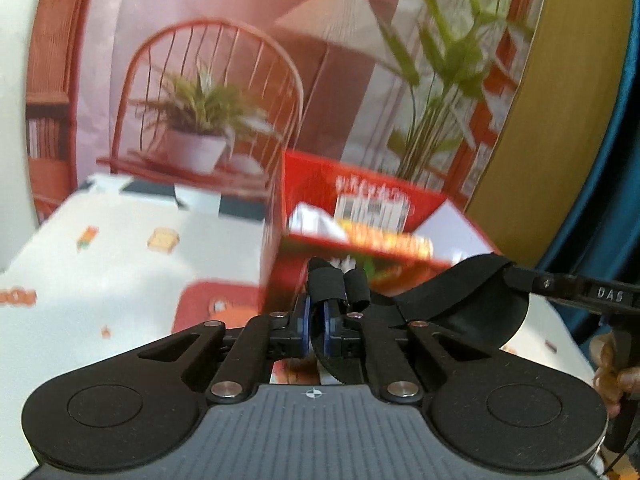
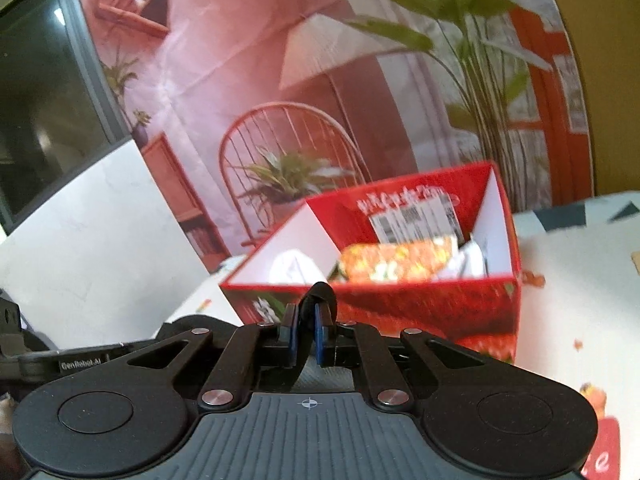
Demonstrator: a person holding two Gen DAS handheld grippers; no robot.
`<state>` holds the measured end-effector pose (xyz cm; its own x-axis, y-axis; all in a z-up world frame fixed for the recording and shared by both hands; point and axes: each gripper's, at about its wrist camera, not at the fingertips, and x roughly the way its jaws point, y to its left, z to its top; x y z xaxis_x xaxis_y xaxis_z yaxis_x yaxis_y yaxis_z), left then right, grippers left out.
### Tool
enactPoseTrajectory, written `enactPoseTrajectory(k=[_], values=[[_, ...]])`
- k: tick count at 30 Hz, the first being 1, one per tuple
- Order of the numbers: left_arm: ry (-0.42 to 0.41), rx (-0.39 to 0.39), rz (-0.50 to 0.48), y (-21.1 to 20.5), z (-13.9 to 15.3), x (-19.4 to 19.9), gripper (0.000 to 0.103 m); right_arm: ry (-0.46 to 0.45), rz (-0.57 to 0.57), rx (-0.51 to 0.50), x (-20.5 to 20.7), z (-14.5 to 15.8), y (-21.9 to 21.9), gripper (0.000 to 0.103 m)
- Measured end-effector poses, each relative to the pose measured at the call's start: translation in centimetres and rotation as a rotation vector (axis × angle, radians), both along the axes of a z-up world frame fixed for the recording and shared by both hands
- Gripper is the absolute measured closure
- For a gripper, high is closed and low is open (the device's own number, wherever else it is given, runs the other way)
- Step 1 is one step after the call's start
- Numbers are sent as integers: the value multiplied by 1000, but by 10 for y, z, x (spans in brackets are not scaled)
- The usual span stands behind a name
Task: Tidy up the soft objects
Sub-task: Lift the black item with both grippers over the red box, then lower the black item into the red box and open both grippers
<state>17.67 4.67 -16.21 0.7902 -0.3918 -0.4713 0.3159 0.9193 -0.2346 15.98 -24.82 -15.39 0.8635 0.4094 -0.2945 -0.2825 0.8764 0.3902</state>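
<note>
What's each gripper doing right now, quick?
Left gripper: closed on a black fabric strap.
Right gripper: closed on black fabric, apparently the same strap.

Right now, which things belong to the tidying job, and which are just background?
Job:
black strap, pinched by the left gripper and the right gripper
red box
orange patterned cloth inside it

Background:
patterned tablecloth
printed backdrop with chair, lamp, plants
</note>
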Motion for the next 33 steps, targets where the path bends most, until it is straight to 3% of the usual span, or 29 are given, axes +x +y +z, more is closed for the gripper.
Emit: enactPoseTrajectory(k=[9,16,25,33], values=[[-148,1,-18,-28,52,29,96,-94,-4,-34,29,46,-6,95],[-201,37,-2,-64,74,83,96,-140,-66,-110,73,72,-15,95],[-145,117,-5,-103,46,147,96,-102,-155,-225,136,58,-27,95],[-18,232,-107,-126,4,175,96,32,-123,-302,168,19,-21,95]])
